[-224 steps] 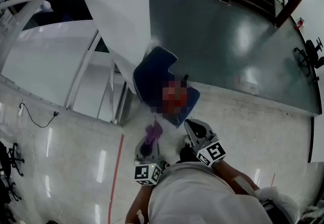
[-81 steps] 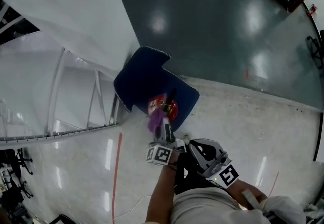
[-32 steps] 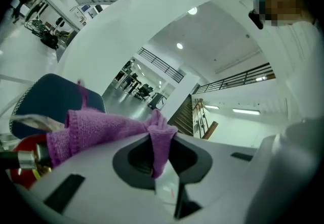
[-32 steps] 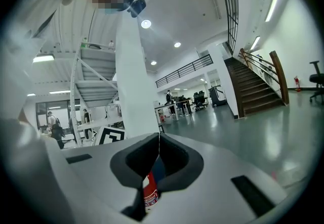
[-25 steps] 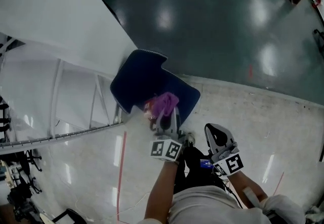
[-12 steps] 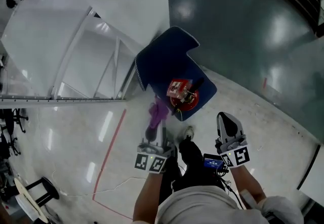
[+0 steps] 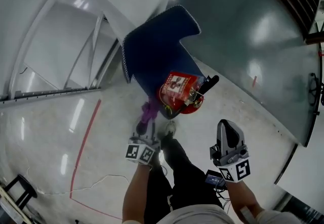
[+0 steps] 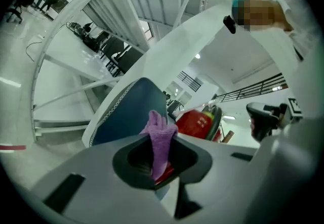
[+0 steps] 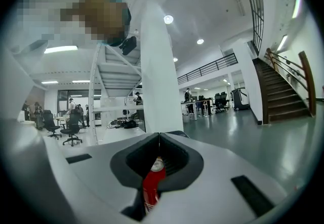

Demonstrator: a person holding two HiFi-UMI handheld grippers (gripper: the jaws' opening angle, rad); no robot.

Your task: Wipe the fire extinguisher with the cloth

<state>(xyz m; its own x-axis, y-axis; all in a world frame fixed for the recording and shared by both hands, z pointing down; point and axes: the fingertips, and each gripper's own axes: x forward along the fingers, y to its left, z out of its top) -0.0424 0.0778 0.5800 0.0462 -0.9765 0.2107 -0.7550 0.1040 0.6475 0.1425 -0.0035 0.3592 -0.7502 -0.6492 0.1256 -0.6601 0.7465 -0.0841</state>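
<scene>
Now the left hand-held gripper (image 7: 144, 127) is clamping the purple cloth (image 7: 148, 112) just near-left of the red fire extinguisher (image 7: 181, 94) on the blue mat (image 7: 152, 51). The right hand-held gripper (image 7: 229, 139) is hanging apart, jaws together. Next, probably, it is pressing cloth onto the cylinder.

Head view: pale glossy tile floor (image 7: 50, 137) from 6 to 9 o'clock, thin red line (image 7: 83, 142) running across it. Dark green polished floor (image 7: 253, 31) from 1 to 3 o'clock, lamp glare on it. White stair frame (image 7: 45, 41) at 10 to 11. Dark blue mat (image 7: 152, 51) at 12 (white stitched edge).

Right gripper view: white column (image 9: 159, 81) at centre. Round ceiling lights (image 9: 168, 19) at 12, balcony railing (image 9: 207, 70) at 1. Stairs (image 9: 281, 91) with wooden handrail (image 9: 306, 74) at 3. Office chairs (image 9: 71, 129) at 9.
</scene>
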